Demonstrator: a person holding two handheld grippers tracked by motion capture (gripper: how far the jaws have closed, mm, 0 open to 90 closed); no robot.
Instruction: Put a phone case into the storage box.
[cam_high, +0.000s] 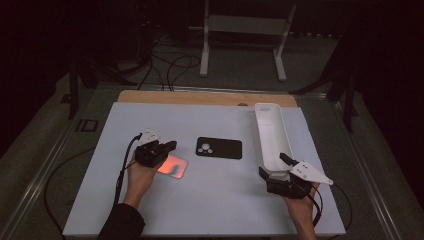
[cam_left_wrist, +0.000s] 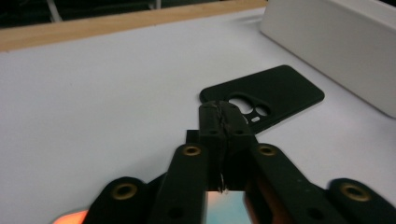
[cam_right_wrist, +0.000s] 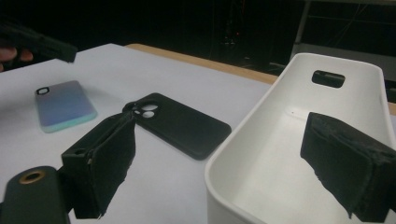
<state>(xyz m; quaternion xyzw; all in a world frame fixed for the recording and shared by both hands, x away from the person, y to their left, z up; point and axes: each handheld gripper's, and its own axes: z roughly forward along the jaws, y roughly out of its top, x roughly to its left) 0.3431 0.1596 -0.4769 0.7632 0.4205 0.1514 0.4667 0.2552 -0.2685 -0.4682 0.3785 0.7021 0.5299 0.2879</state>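
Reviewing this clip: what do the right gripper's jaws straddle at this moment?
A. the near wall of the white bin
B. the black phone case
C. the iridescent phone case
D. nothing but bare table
A: in the right gripper view the right gripper has one jaw outside and one inside the white bin, across its near rim; the black phone case lies apart on the table.

Dark lab: cables (cam_high: 170, 65), metal stand (cam_high: 245, 30)

Black grippers (cam_high: 156, 150), brass screws, dark sleeve (cam_high: 122, 222).
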